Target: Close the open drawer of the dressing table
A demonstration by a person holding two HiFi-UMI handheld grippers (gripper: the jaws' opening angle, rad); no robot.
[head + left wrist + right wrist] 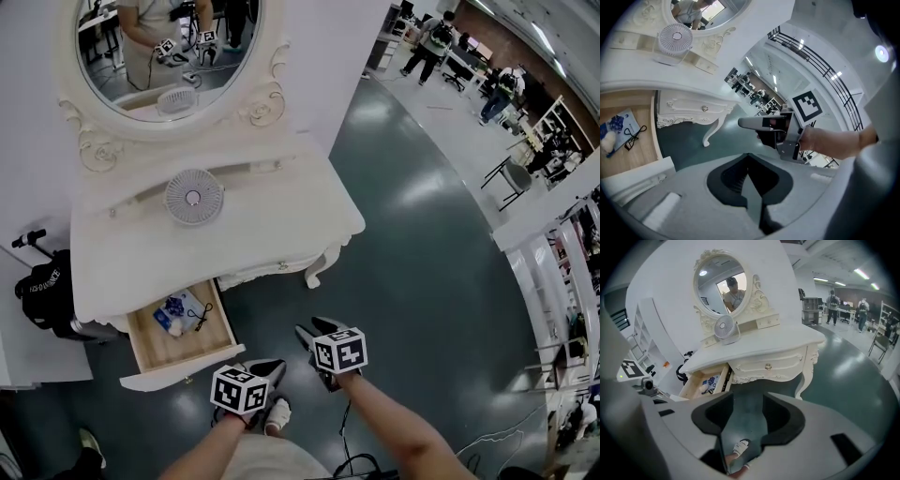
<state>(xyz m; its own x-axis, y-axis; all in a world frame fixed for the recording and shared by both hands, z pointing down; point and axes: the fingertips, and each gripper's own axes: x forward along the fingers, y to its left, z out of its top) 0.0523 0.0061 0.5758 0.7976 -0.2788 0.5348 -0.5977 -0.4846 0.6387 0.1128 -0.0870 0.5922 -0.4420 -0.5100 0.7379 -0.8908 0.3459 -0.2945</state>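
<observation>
Left gripper (272,367) jaws together | right gripper (314,329) jaws spread | drawer (185,349) open, small items (178,314) inside

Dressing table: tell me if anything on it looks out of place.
The left drawer stands pulled far out, with small things lying inside, while the middle drawer is shut. The fan stands upright; nothing else looks odd.

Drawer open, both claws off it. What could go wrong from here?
1. The black cord lies near the drawer's right wall; it might snag as the drawer slides in.
2. The left claw sits beyond the drawer front's right end; an off-centre push could jam it.
3. The fan stands on the tabletop; a slam may jolt it.
</observation>
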